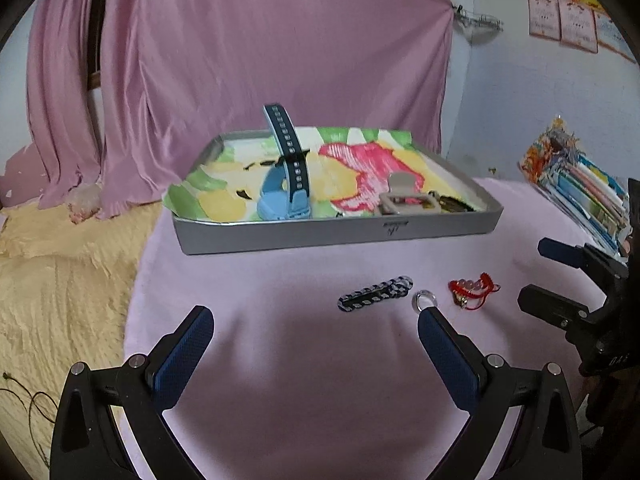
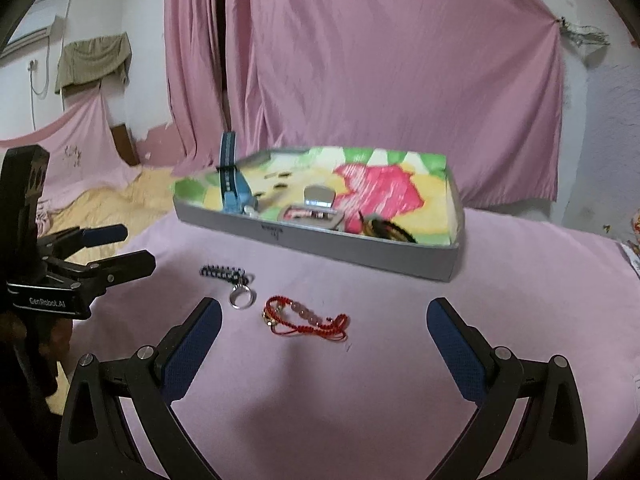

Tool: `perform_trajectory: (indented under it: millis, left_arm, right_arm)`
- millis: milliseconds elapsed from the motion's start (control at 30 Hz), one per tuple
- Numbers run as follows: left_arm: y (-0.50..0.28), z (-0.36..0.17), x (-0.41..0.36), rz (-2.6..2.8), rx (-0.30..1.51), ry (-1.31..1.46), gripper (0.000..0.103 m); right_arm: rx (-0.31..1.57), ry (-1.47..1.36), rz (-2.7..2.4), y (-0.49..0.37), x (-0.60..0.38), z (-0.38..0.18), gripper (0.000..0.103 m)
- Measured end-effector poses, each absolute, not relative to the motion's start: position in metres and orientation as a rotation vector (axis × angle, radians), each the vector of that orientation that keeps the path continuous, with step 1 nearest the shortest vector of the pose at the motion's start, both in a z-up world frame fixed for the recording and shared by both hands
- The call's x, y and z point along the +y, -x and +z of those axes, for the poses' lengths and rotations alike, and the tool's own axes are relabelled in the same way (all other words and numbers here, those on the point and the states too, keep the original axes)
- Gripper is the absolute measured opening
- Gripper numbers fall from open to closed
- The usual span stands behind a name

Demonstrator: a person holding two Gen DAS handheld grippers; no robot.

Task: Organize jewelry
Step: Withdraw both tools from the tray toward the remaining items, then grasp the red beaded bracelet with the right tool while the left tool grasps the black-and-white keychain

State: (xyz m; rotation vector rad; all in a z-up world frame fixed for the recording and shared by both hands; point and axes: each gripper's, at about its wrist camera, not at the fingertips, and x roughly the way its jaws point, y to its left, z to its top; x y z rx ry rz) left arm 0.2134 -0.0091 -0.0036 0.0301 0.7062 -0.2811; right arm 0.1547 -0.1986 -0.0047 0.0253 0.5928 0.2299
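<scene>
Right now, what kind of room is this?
Probably a bedroom at home: a pink blanket spread like bedding, a pink curtain hung behind, and a tray holding watches, with a red bracelet lying in front.

White lettering reading "GenRobot.AI" runs along the black metal body of the left gripper (image 2: 116, 249), seen from the right wrist camera. On the front wall of the shallow grey metal tray (image 1: 340, 234) sits a small dark printed logo, too blurred to read in either view. The pink paper sheets pinned to the white wall (image 1: 560, 20) carry print, too small to make out.
</scene>
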Motion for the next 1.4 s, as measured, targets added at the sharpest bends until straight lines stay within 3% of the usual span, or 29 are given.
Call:
perform_trajectory:
  millis: [267,333,433,800,967,1133,1400]
  left_arm:
    - [-0.229,-0.012,-0.016,-0.313,0.772,-0.067,0.102]
    - [-0.232,-0.012,-0.018,-0.322,0.779,-0.076,0.100]
    - [-0.238,-0.014,-0.022,-0.340,0.808,-0.084,0.093]
    - [-0.250,-0.021,-0.039,-0.375,0.894,-0.114,0.079]
    - [-0.256,-0.019,-0.043,-0.381,0.886,-0.123,0.072]
    - [-0.260,-0.019,-0.049,-0.400,0.885,-0.143,0.065]
    - [-0.260,-0.018,-0.060,-0.426,0.876,-0.181,0.046]
  right_arm:
    - [0.703,0.031,0.227,-0.174,-0.195,-0.012,0.099]
    - [0.741,0.030,0.258,-0.179,-0.196,-0.015,0.084]
    - [0.800,0.060,0.287,-0.187,-0.192,-0.020,0.070]
    - [0.874,0.135,0.378,-0.202,-0.174,-0.022,0.051]
    - [0.876,0.124,0.393,-0.204,-0.175,-0.021,0.039]
    - [0.875,0.115,0.404,-0.205,-0.175,-0.021,0.018]
    - [0.875,-0.068,0.379,-0.205,-0.193,-0.026,0.013]
